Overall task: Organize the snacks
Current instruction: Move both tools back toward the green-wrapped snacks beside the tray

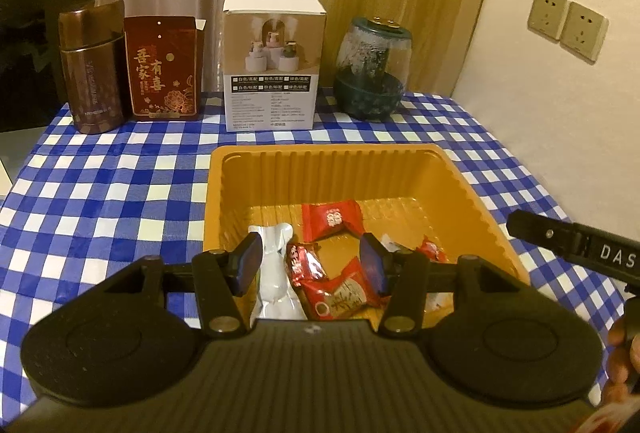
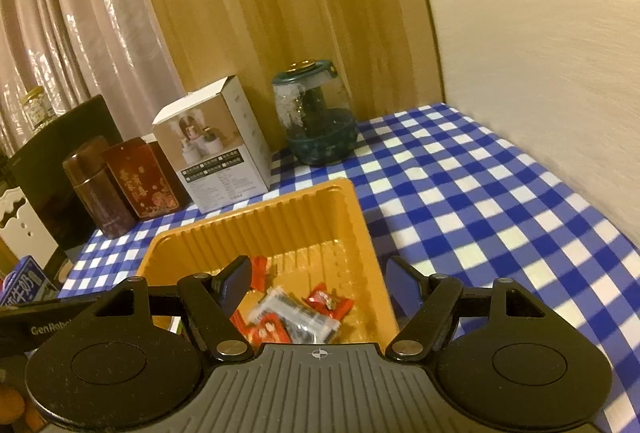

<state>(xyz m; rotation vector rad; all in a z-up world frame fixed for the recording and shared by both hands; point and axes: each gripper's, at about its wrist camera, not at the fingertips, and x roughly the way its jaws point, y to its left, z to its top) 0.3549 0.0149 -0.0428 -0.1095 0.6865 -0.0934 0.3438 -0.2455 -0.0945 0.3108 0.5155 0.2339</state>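
Snacks, individually wrapped, lie loose on the floor of the orange tray [image 1: 460, 189], which sits on the checked table [image 1: 120, 193]. From my left claw [image 1: 312, 263] I see a white pouch [image 1: 276, 273] at the near left wall, a red sachet [image 1: 334, 219] nearer the tray's middle, and two more red packets [image 1: 340, 293] overlapping beneath the claw. My right claw [image 2: 320, 283] shows a clear silver-and-black packet [image 2: 296, 317] among further red ones.

Both claws hover above the tray with jaws apart and nothing between them; the right claw's outer finger hangs outside the tray's right wall.

Handling, as I judge it: each packet is light, with a thin crinkly film that will slide on the smooth tray floor. The sealed end fins are flat and stiff enough to pinch; the puffed middles may crush or squirt free. I would take a packet across its narrow width near a crimped end, closing gently. The overlapping red pair risks coming up together, so the isolated red sachet looks the cleaner first pick.

Behind the tray stand a brown flask [image 1: 94, 69], a red gift box [image 1: 164, 67], a white carton [image 1: 272, 69] and a green glass jar [image 1: 372, 69], all well apart from the work.
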